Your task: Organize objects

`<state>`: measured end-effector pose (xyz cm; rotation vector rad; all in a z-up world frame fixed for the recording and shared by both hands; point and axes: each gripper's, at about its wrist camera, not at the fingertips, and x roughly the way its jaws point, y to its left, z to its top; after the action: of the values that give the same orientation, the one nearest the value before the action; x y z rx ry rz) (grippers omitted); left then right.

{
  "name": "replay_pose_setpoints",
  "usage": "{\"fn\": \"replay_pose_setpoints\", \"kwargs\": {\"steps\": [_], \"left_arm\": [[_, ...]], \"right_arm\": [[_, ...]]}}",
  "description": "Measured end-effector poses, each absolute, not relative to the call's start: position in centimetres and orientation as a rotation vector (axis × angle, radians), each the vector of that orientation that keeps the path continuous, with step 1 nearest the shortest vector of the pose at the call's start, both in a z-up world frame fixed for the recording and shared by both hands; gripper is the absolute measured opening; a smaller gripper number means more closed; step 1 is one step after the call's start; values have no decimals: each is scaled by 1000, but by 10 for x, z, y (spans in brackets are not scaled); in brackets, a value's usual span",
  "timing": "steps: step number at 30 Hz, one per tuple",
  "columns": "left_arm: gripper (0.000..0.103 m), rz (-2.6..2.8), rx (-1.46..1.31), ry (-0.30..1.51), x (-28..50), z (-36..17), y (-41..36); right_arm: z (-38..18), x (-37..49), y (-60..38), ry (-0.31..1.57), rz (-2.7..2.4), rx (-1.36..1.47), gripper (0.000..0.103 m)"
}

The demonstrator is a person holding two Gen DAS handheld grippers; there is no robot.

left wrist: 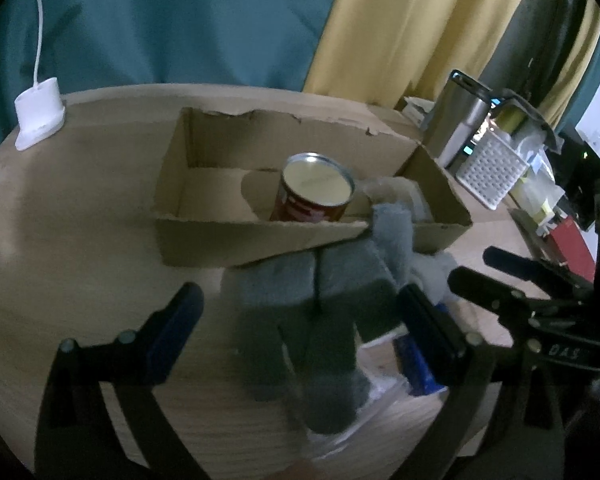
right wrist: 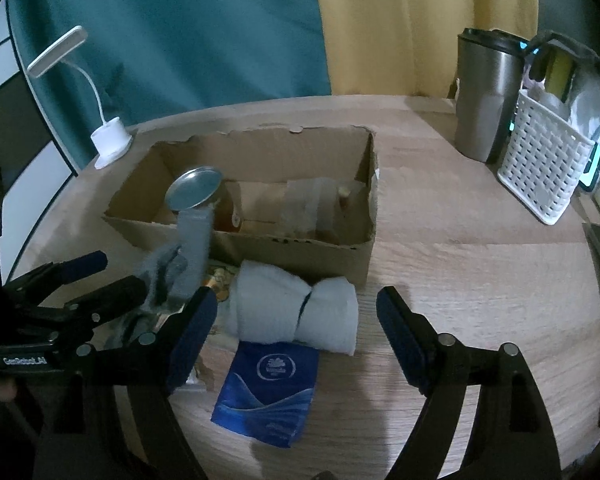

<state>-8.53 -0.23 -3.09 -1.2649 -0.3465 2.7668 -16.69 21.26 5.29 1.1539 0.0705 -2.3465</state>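
Wood-grain table (right wrist: 460, 232), teal and yellow curtains behind.

Open cardboard box (right wrist: 284, 252) mid-table, top edges torn. Inside, toward its left end: can (left wrist: 314, 190), upright, red label, pale metal lid. Toward its right end: clear plastic wrapping (right wrist: 306, 208), contents unclear.

Grey sock (left wrist: 320, 320), fuzzy, lying on the table just in front of the box; one end draped up over the front wall, close to the can. Blurred in both views. Sits between the left gripper's fingers, not touched by the pads.

White rolled towel (right wrist: 296, 312) on the table against the box's front wall, just right of the sock. Blue packet (right wrist: 266, 392) flat on the table, touching the towel's near side. Some printed packaging under the sock and towel, too hidden to identify.

Left gripper (left wrist: 304, 320): jaws spread wide, blue pads apart on either side of the sock, gripping nothing. Pointed down at the table.

Right gripper (right wrist: 296, 336): jaws likewise apart, nothing clamped; towel and blue packet lying in the gap ahead, pads clear of both.

Grippers side by side, each visible at the edge of the other's view.

White desk lamp (right wrist: 108, 140) at the table's far left corner. Steel tumbler (right wrist: 488, 100) and white perforated basket (right wrist: 540, 168) at far right, well apart from the box.
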Motion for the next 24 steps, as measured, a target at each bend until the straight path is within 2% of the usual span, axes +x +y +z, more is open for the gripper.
{"fn": "replay_pose_setpoints", "kwargs": {"steps": [24], "left_arm": [[100,2726,-1318,-322,-112,-48,0]], "right_arm": [[32,-186,205,60,-2274,1238,84]]}}
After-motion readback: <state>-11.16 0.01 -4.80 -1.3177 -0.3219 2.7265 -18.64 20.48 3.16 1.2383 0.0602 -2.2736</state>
